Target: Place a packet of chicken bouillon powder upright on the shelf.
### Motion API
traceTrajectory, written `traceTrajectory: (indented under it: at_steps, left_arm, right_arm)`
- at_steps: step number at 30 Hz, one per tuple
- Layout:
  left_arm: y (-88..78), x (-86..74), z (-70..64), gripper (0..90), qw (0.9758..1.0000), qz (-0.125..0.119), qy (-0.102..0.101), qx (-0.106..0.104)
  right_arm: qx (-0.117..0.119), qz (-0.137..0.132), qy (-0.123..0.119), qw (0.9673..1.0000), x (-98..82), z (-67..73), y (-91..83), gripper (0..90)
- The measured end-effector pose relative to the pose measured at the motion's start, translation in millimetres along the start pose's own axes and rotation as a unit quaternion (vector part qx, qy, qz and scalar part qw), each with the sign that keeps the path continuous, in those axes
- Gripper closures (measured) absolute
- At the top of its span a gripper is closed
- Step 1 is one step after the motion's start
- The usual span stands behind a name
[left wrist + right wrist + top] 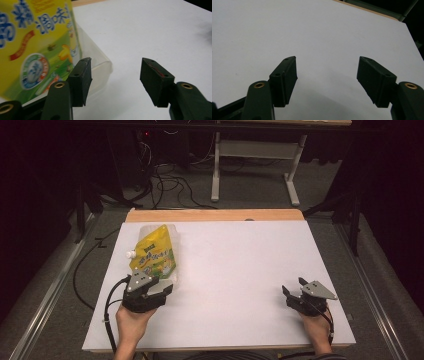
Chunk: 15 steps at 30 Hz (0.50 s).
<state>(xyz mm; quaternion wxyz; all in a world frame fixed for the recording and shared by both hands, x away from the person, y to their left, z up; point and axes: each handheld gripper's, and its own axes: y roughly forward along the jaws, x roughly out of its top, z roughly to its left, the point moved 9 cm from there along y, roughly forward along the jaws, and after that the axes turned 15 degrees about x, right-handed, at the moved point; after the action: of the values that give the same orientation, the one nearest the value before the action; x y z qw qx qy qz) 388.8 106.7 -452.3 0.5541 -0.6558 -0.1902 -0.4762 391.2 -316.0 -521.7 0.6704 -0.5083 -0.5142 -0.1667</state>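
The pouch (154, 254) lies flat on the white table (235, 270), near the left edge and toward the far side. It is yellow and green, with blue writing and a little white cap (131, 254) that sticks out to the left. Its near end is see-through plastic.

My left claw (161, 285) is right at the near end of the pouch. My hand (131, 322) holds it from below. In the left gripper view the two black jaws stand wide apart. The pouch (37, 47) sits to the left of them, and its clear corner is just beside the outside of the left jaw. I cannot tell if it touches. Between the jaws there is just bare table, so this claw is open and grips nothing.

My right claw (292, 289) rests near the right edge of the table, well apart from the pouch. In the right gripper view its jaws are wide open too, with plain white table (324, 37) between them.
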Motion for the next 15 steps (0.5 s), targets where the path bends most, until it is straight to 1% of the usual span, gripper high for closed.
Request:
traceTrajectory:
  at_steps: [6, 12, 15]
  left_arm:
    - [8.7, 3.7, -17.2, 42.9, 0.9998, 0.001, 0.005, -0.019]
    - [16.6, 7.2, -33.3, 42.9, 0.9994, 0.001, 0.016, -0.032]
    - [20.3, 8.3, -40.2, 42.9, 0.9991, 0.0, 0.014, -0.041]
  right_arm:
    - [-0.001, 0.001, 0.001, 1.0, -0.1, 0.0, -0.2, 33.2]
    - [0.0, 0.0, 0.001, 1.0, 0.0, 0.0, -0.2, 33.2]
    - [0.0, -0.002, -0.001, 1.0, 0.3, -0.4, -0.2, 33.2]
